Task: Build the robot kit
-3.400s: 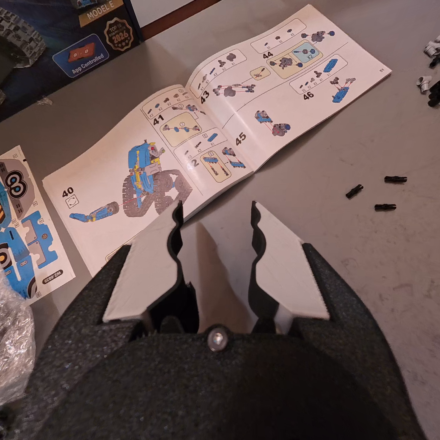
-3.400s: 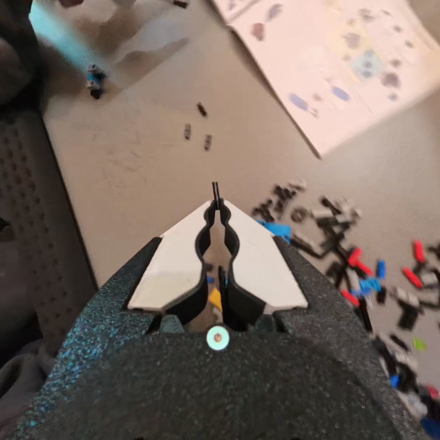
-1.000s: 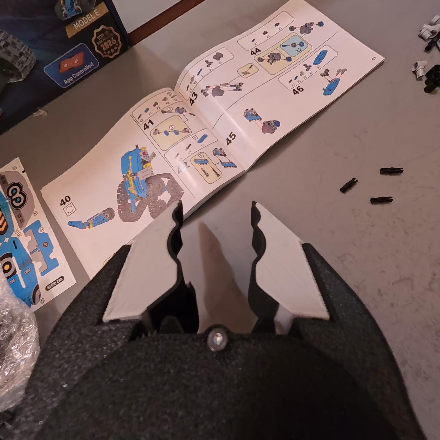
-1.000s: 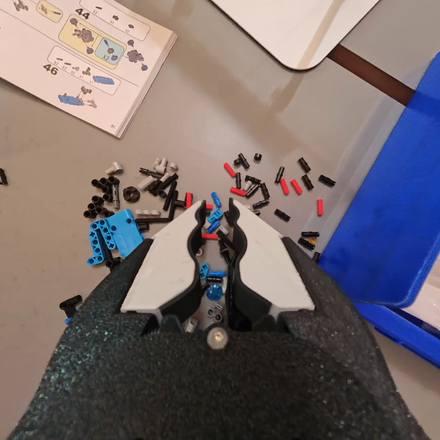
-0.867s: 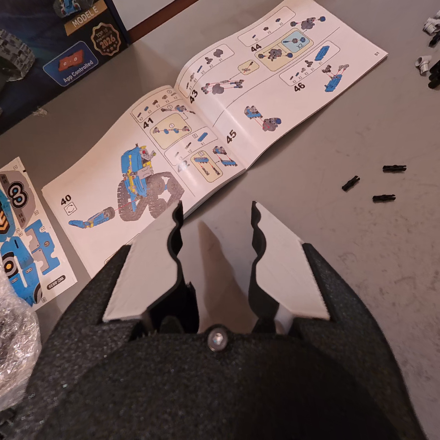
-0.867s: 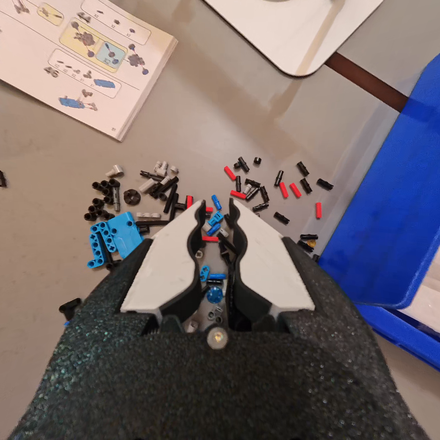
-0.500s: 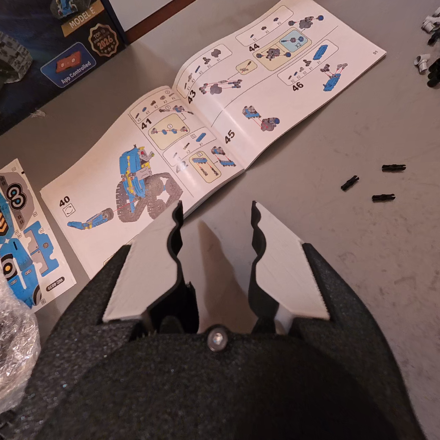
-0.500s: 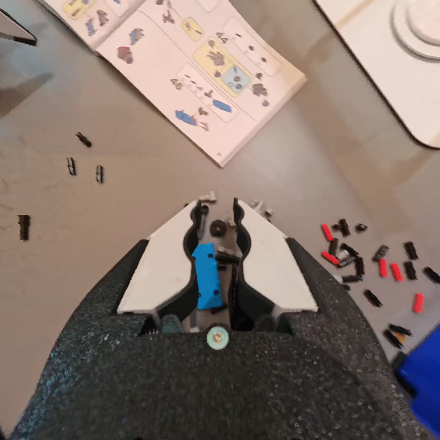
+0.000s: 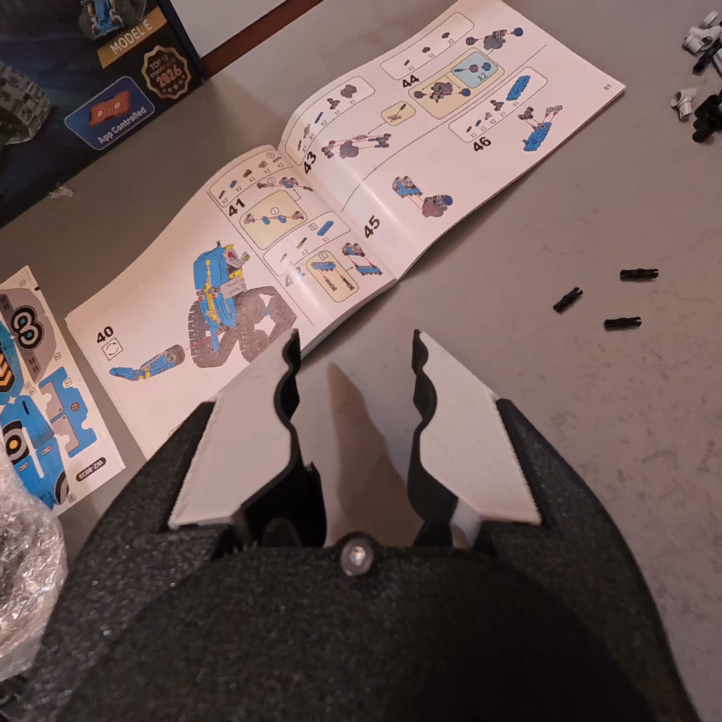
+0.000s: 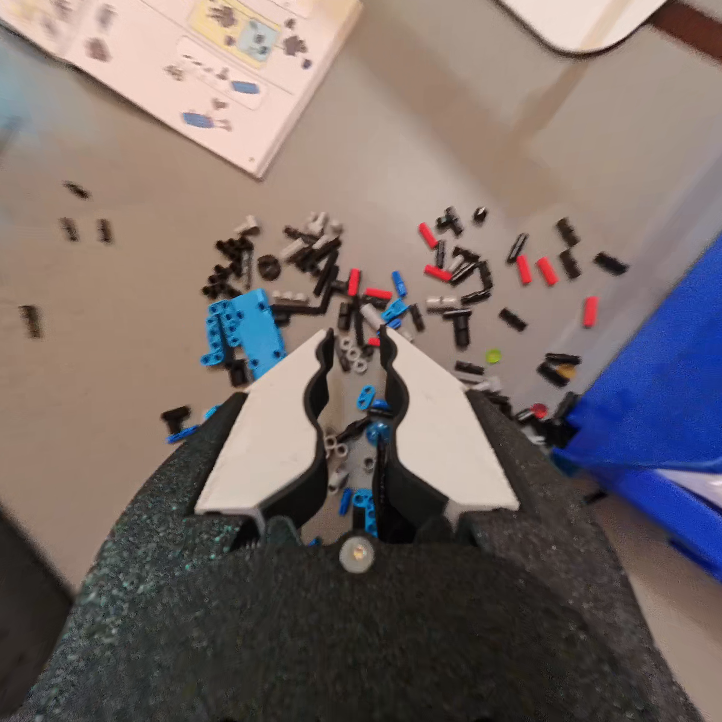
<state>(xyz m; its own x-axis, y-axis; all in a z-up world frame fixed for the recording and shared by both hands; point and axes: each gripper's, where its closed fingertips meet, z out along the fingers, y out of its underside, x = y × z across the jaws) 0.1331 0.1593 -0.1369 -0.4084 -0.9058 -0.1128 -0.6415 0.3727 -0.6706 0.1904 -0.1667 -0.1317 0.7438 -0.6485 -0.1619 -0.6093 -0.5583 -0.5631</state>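
Both grippers empty, hovering over the grey tabletop [image 9: 586, 410].
We see the left gripper [image 9: 355, 340] spread wide beside an open white instruction booklet [image 9: 351, 187]; the right gripper [image 10: 355, 336], slightly parted, hangs over scattered small black, red and blue plastic building pieces [image 10: 449, 273], blurred.

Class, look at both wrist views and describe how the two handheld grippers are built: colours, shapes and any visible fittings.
The left gripper and the right gripper match: a dark, speckled, foam-like body, two white wedge-shaped fingers lined with wavy black pads, and a small silver screw centred at the base. No cables, markings or sleeves show.
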